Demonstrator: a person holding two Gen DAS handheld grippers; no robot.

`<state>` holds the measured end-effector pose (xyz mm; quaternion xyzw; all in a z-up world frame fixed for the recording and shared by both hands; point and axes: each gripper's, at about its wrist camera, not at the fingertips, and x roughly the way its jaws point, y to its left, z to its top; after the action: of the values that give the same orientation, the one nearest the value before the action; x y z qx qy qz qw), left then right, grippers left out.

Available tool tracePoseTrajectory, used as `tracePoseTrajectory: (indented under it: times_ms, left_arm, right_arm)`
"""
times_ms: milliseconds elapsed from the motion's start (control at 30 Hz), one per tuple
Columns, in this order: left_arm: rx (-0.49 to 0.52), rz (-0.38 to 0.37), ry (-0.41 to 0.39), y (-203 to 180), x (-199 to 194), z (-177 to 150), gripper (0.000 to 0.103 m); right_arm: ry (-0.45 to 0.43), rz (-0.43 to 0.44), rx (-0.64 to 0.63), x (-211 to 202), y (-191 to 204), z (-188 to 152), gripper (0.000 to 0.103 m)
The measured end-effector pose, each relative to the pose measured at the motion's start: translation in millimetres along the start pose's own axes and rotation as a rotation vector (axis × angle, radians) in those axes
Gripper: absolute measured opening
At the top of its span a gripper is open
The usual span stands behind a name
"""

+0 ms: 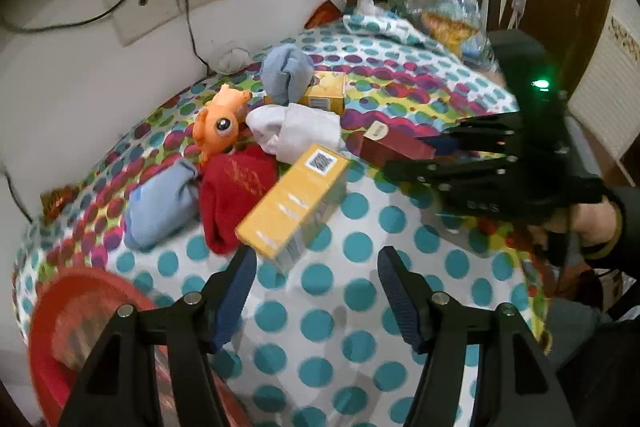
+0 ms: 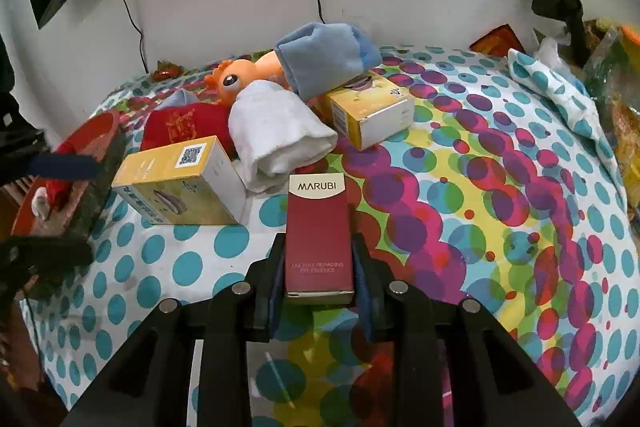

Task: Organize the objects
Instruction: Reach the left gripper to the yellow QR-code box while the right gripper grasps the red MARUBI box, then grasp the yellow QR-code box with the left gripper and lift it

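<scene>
The right gripper has its jaws clenched on the sides of a red box, which lies on the dotted tabletop near a yellow box. The left gripper hangs above the tabletop with jaws released, holding nothing, beside a red basket.

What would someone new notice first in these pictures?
Probably the dark red Marubi box, clamped between the right gripper's jaws in the foreground. Behind it lies a jumble on the polka-dot cloth: an orange toy, rolled socks, yellow boxes.
</scene>
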<state>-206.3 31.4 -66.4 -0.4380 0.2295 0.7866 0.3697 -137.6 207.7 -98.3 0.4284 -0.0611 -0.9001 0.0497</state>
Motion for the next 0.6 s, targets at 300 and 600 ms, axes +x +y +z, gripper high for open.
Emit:
tracePoseTrajectory:
  times_ms: [300,600]
  left_arm:
    - [0.085,0.030,0.073,8.6,19.6,34.1,0.065]
    - [0.115,0.047,0.159,4.7,50.2,37.9,0.065]
  right_arm:
    - [0.000,0.013,0.010,-0.3,-1.8,0.0,0.028]
    - [-0.001,0.024,0.021,-0.6,-1.9,0.1,0.028]
